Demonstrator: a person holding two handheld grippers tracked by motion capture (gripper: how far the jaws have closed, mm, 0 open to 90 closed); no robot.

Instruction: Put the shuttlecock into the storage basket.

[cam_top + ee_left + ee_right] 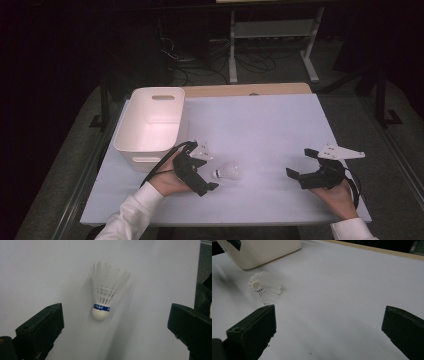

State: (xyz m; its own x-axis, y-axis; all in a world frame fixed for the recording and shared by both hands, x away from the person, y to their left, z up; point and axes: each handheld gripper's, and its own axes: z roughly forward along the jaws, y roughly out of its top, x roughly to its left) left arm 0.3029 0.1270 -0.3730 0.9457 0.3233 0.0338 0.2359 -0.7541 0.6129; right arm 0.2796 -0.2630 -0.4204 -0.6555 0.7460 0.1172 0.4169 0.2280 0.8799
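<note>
A white shuttlecock (227,171) lies on its side on the white table (260,130), its rounded base toward the left gripper (206,172), whose fingers (40,332) are spread wide on either side of it without touching. The right gripper (301,163) rests well apart near the table's right edge, its fingers (253,333) also spread and holding nothing. A white bin (151,125), apparently empty, stands just behind the left hand (167,181).
</note>
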